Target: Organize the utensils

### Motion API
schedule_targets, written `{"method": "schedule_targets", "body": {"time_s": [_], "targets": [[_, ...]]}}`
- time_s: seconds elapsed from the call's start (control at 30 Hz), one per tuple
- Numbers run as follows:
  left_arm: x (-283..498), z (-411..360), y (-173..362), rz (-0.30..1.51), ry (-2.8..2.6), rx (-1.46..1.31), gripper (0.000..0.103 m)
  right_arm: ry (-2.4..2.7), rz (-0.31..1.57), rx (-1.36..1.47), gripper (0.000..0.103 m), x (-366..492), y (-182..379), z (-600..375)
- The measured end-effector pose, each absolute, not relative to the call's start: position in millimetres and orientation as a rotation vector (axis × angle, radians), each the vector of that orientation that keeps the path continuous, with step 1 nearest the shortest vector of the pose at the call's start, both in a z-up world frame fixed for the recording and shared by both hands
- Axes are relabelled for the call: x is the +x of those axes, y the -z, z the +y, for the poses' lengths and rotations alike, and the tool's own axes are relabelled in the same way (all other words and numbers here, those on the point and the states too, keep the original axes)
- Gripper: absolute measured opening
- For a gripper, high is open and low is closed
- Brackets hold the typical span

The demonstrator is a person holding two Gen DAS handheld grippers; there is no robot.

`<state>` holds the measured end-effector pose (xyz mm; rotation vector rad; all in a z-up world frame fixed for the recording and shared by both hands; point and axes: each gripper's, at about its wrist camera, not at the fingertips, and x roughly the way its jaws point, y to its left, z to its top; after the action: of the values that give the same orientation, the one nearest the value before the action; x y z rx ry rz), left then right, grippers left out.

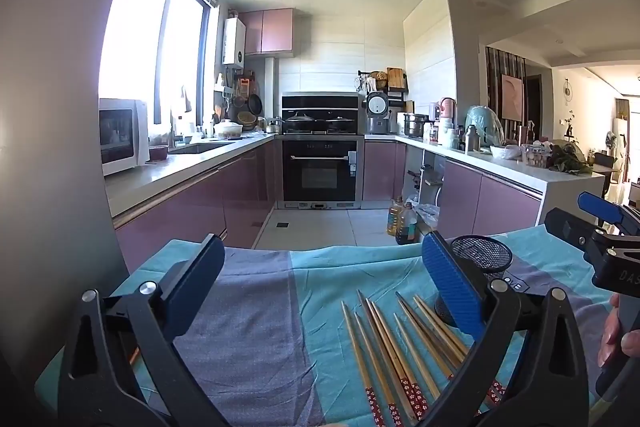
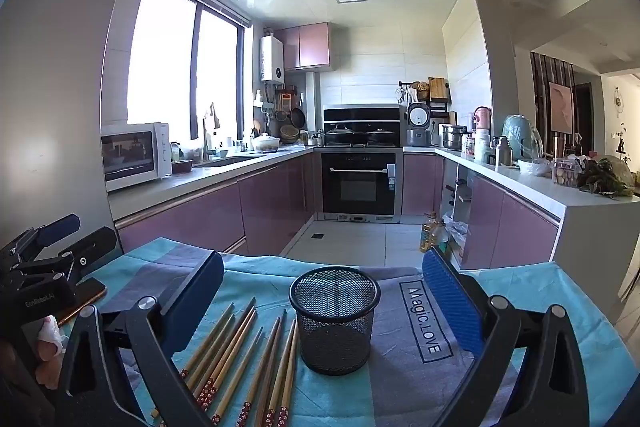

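Tablecloth (image 2: 520,291) bears chopsticks (image 2: 240,359), mesh cup (image 2: 335,323); kitchen beyond.

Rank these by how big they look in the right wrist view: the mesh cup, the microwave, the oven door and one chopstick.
Largest to smallest as they appear:
1. mesh cup, though it sits nearest the camera.
2. oven door and microwave: too alike to rank.
3. One of the chopsticks: long but very thin.

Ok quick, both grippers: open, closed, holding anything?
Left gripper: open, holding nothing, above the cloth beside the chopsticks.
Right gripper: open, holding nothing, its fingers either side of the mesh holder.
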<state>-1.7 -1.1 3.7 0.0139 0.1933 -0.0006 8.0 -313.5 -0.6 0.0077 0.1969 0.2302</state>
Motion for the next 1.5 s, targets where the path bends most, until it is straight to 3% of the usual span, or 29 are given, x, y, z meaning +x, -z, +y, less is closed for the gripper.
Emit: {"method": "schedule_targets", "body": {"time_s": [1.5], "targets": [[-8.5,-1.3,-3.1,0.145,0.001,0.013,0.097,-0.243,0.201,0.019,0.096,6.5,1.1,-313.7]]}}
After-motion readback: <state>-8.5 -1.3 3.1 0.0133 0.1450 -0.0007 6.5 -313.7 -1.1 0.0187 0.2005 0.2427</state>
